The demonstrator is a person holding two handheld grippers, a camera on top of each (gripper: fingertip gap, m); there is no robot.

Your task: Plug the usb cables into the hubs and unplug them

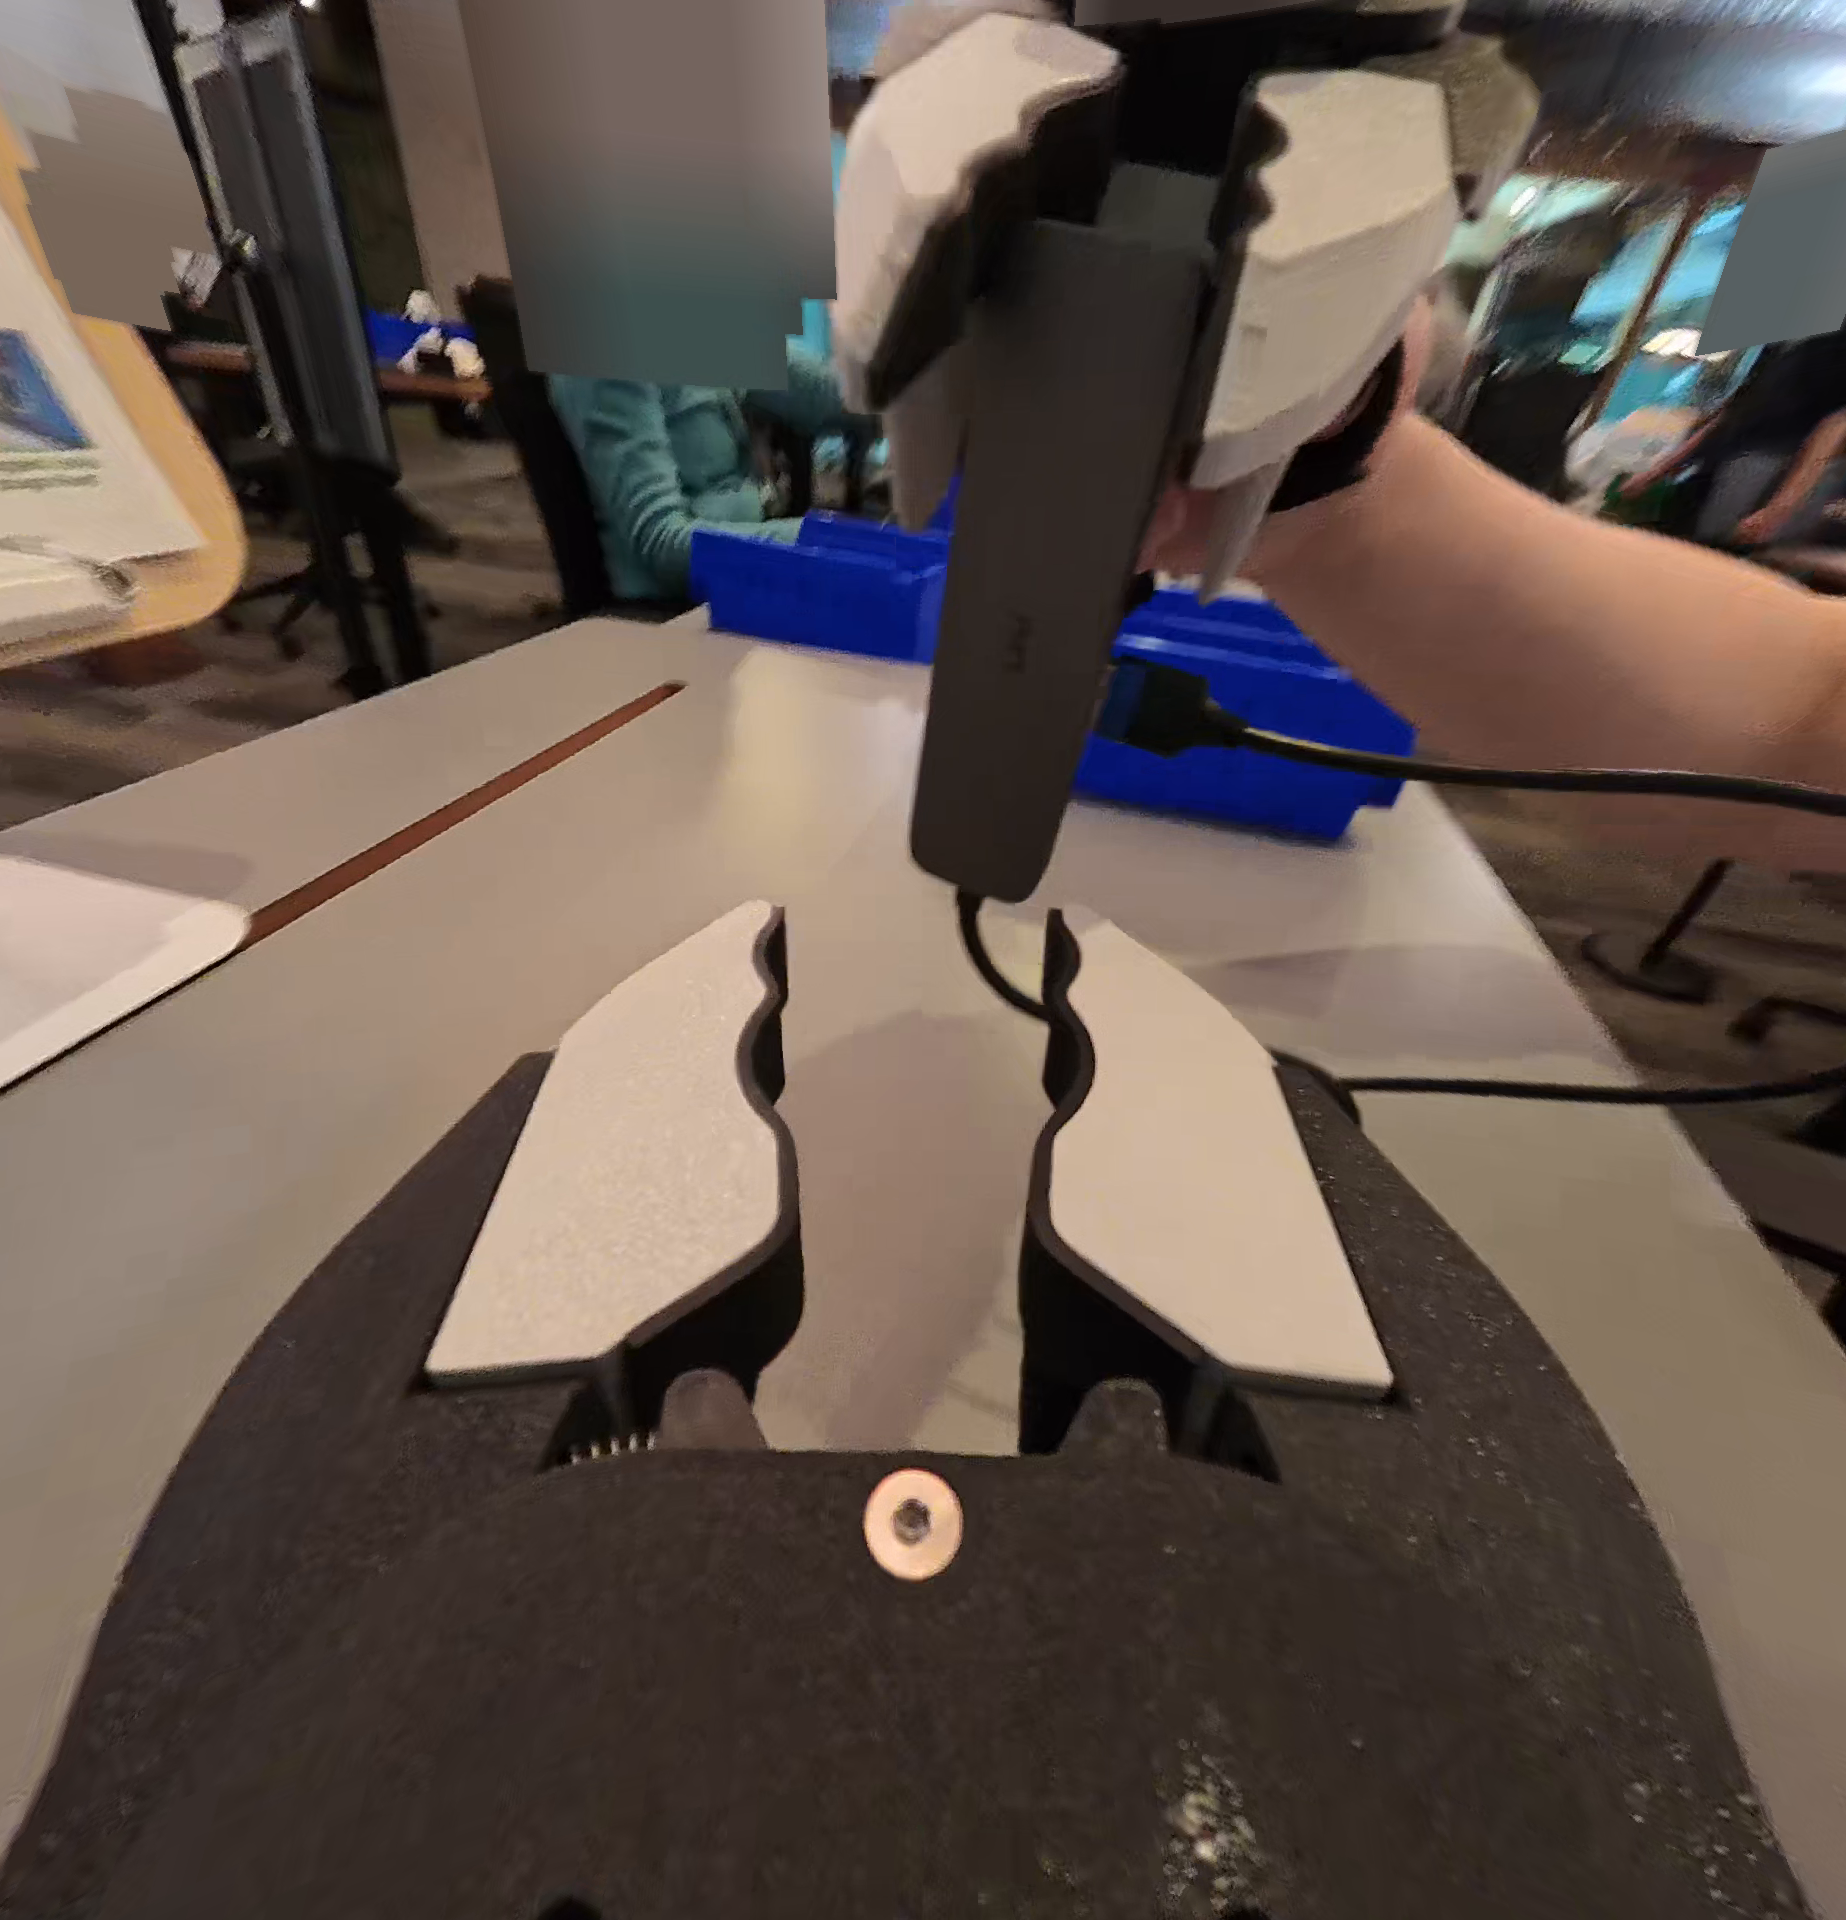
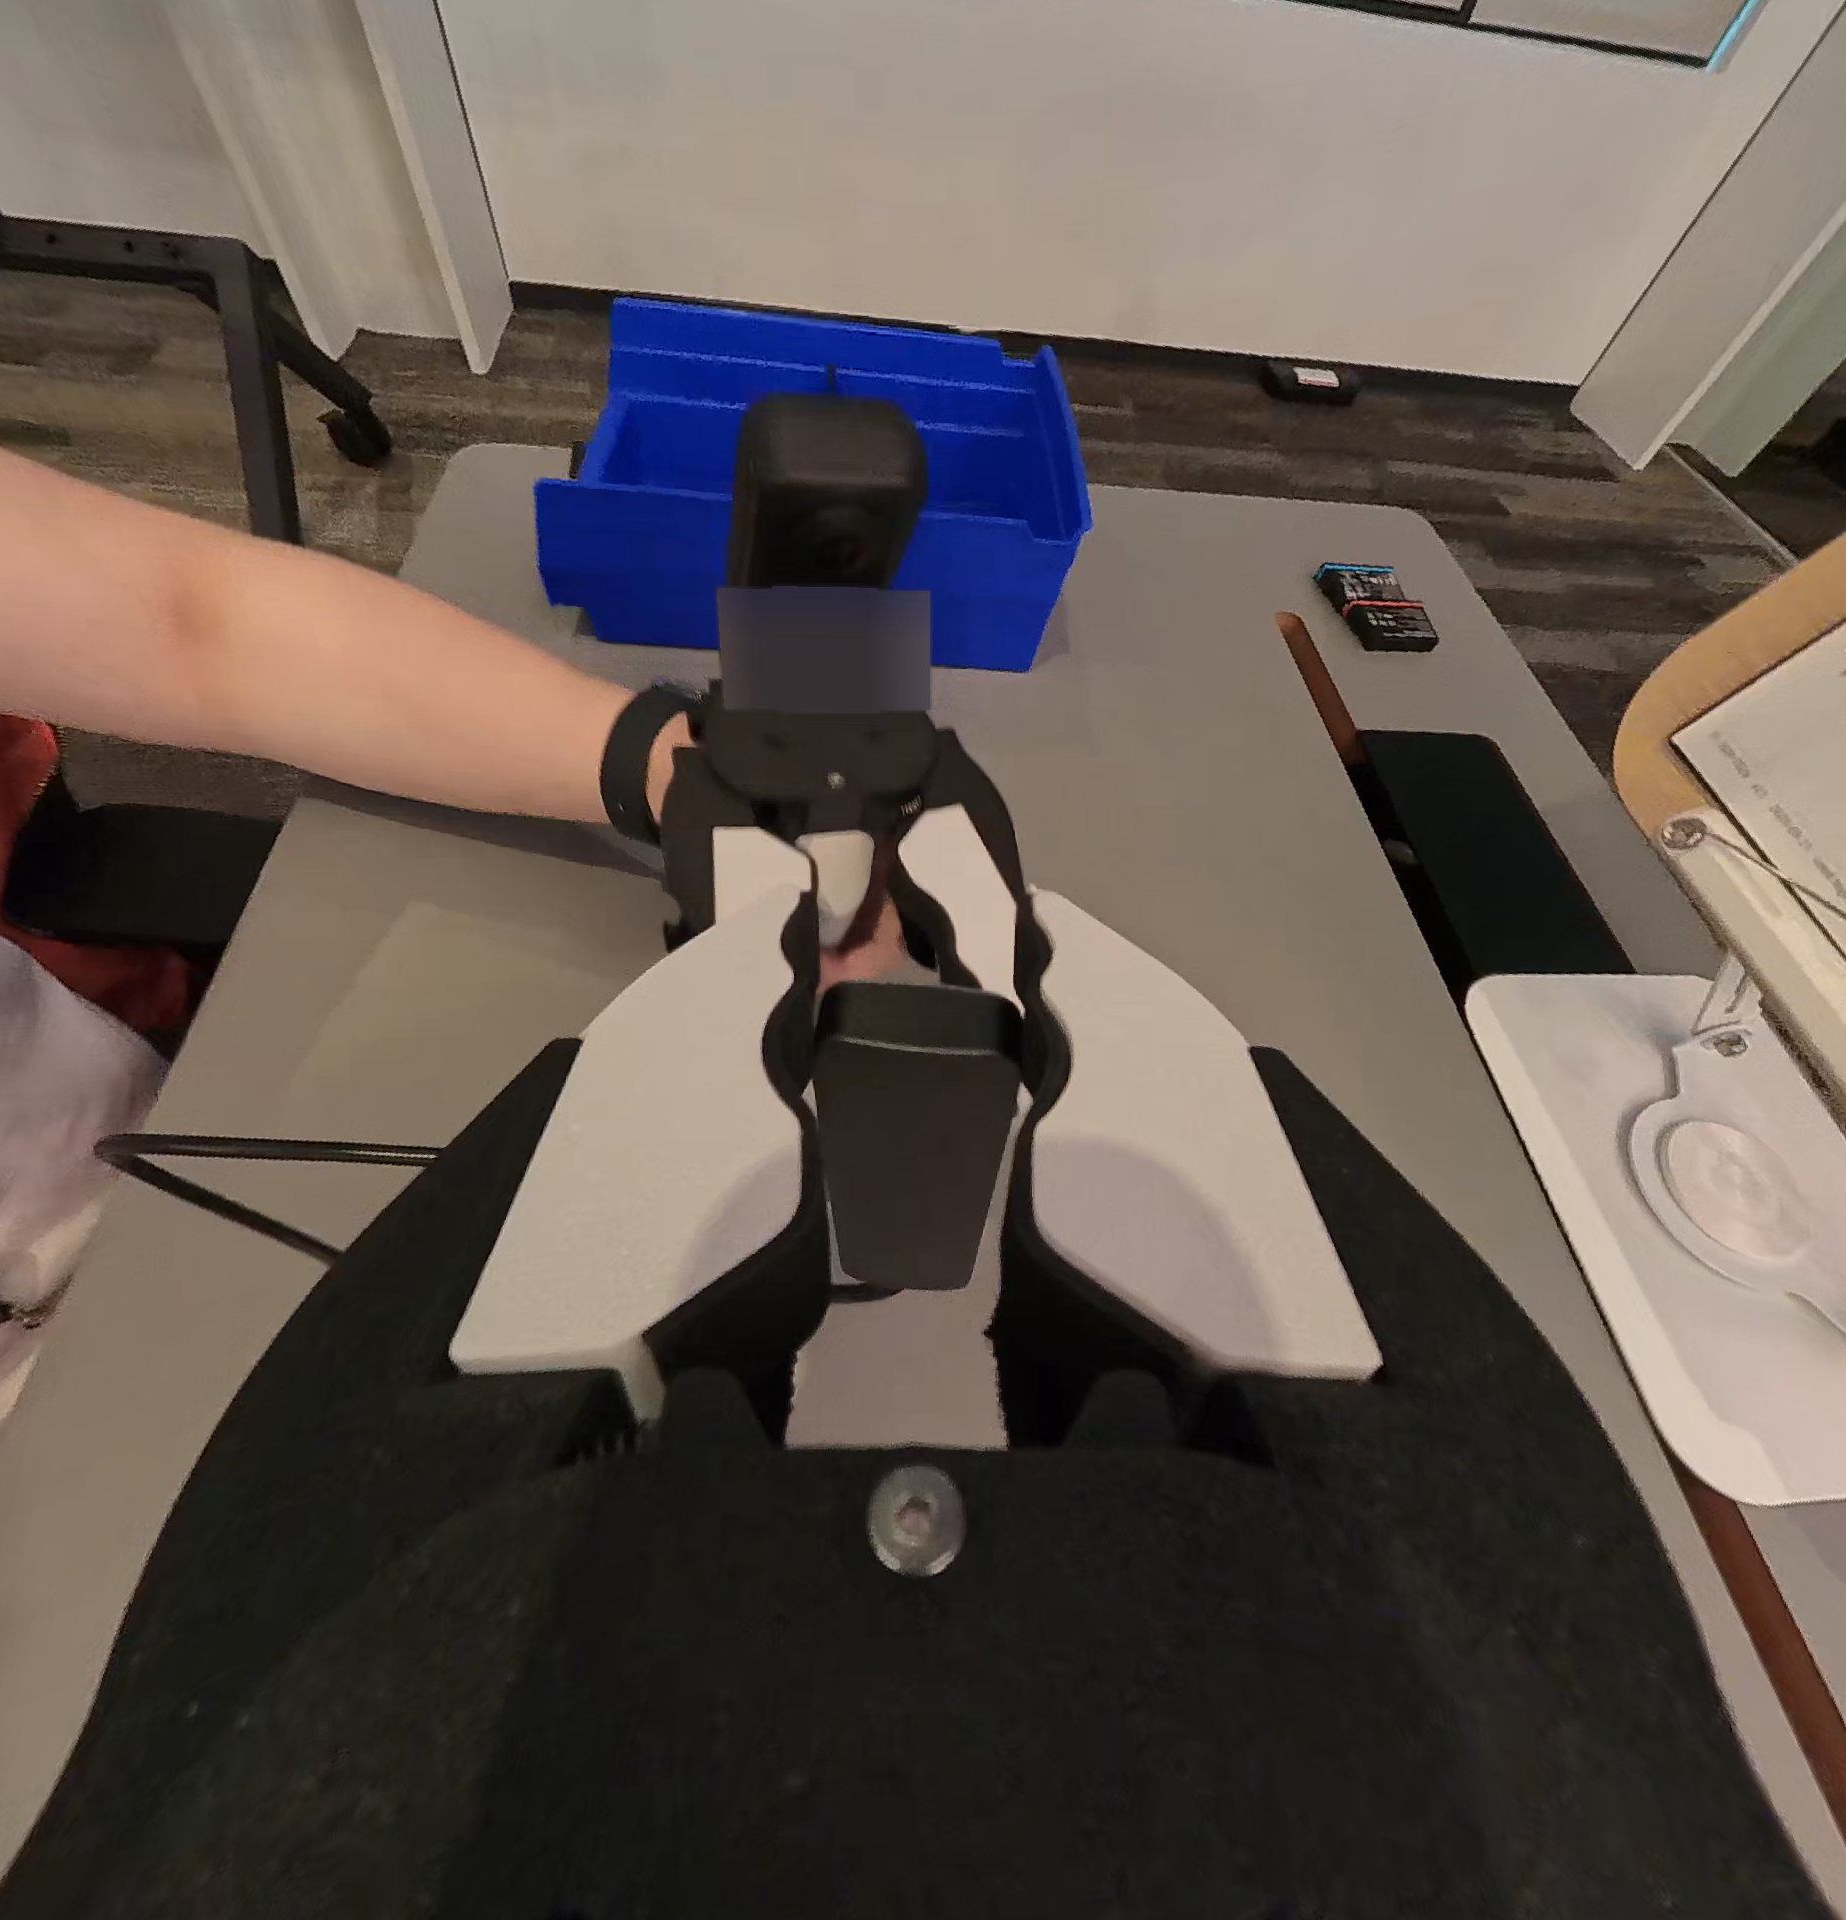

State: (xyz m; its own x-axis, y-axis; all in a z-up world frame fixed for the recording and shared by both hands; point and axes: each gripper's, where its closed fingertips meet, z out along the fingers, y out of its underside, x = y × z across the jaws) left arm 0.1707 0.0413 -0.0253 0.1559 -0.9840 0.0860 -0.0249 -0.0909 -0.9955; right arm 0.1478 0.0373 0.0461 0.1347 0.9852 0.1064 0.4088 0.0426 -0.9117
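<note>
One hub (image 1: 1054, 540) clamped in my right gripper (image 2: 908, 1049), cable (image 1: 1168, 709) plugged in; my left gripper (image 1: 914, 935), jaws apart and empty, should pull it out straight.

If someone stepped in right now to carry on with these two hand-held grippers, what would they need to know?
Right hand-held gripper: shut on the dark hub, holding it up above the grey table.
Left hand-held gripper: open and empty, facing the hub's lower end.
One black usb plug sits in the hub's side port; its cable trails off to the right. The hub's own lead hangs from its bottom.
Blue bin stands behind.
Done: that cable is plugged in. Left: probably unplugging it.
</note>
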